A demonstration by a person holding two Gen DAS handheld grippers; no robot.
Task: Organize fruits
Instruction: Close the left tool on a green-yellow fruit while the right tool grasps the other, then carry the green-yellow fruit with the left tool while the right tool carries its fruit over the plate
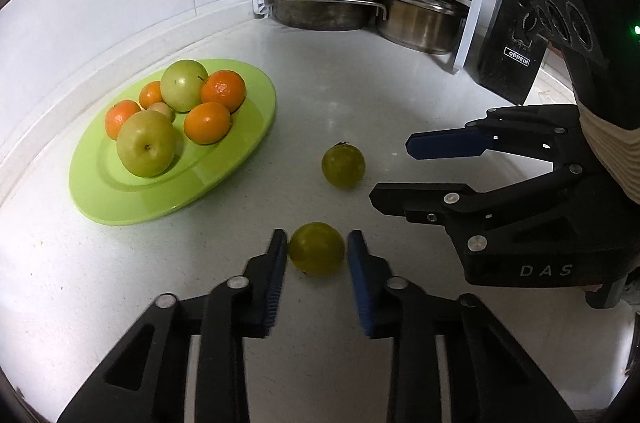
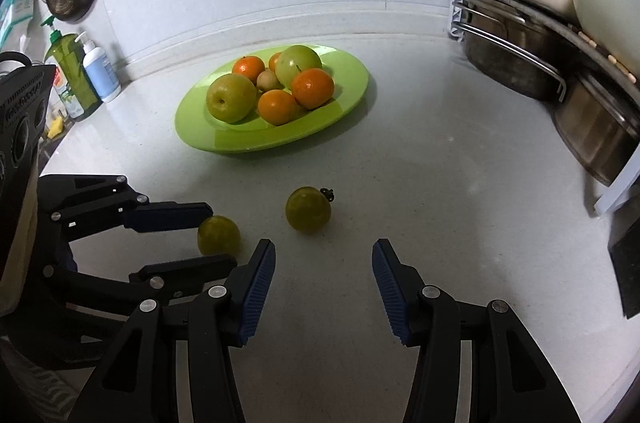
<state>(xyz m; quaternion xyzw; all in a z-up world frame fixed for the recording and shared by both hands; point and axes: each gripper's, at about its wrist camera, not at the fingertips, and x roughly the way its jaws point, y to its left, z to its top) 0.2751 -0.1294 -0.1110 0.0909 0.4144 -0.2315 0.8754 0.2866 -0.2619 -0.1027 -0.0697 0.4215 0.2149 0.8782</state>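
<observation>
Surface: pale kitchen counter (image 1: 360,95), pot rack in the back corner; places are given from the green plate (image 1: 120,199).
Plate: holds the gathered oranges and green apples, so it reads as the collection spot.
Near fruit (image 1: 317,249): on the counter, right of the plate and nearest the cameras.
Left gripper (image 1: 317,251): closed in on that near fruit, pads against its sides, probably to carry it to the plate.
Far fruit (image 1: 343,166): just right of the plate, loose.
Right gripper (image 2: 323,281): part-open, empty, lined up short of the far fruit, likely to take it next.

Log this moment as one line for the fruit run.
left tongs: shut on near green fruit | right tongs: open, empty | far green fruit: loose on counter | plate: seven fruits
</observation>
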